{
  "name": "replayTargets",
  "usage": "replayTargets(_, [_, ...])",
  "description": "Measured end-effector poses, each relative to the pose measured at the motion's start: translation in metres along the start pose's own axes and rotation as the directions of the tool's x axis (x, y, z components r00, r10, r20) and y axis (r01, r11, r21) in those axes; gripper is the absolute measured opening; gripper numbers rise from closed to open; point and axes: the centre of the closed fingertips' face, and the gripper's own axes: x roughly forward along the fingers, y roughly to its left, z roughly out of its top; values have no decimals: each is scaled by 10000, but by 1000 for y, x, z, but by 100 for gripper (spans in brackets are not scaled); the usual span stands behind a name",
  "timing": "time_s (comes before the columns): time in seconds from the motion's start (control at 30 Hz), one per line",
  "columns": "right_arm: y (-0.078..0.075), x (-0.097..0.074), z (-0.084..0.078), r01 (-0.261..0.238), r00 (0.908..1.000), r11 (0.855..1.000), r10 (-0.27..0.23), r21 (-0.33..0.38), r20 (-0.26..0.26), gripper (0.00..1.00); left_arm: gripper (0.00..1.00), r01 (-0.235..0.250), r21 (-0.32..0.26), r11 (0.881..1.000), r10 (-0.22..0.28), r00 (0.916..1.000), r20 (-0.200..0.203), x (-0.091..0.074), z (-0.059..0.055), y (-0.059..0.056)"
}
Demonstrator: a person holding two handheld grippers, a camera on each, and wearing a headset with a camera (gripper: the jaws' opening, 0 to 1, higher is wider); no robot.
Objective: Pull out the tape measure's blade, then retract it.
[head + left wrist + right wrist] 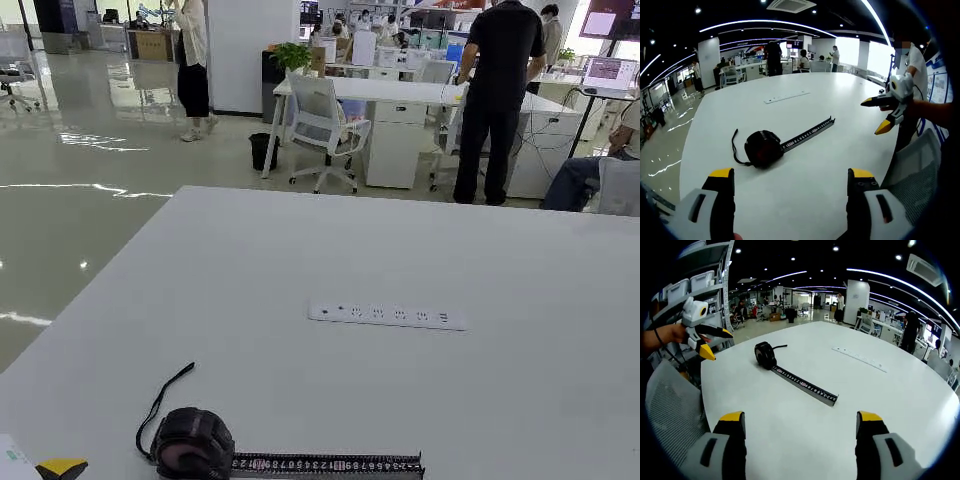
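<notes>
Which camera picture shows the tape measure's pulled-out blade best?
The right gripper view: the blade lies whole and unblocked, from case to tip. The left gripper view shows it whole too, but smaller and slanting away. The head view has it at the bottom edge.

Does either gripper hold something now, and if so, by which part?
Nothing is held. The left gripper and the right gripper are both open. The tape measure lies free on the table, with its blade out.
</notes>
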Motion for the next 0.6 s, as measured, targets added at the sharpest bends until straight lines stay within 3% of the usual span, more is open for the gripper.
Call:
replayTargets(0.17, [-1, -3, 3, 164, 9993, 9993, -175, 324, 321, 95, 96, -150, -35, 9999, 150, 9999, -13, -1, -4, -5])
replayTargets(0.6, [6, -6, -3, 213, 9996, 9994, -218, 259, 179, 96, 99, -548, -285, 9981, 552, 9984, 139, -5, -5, -6])
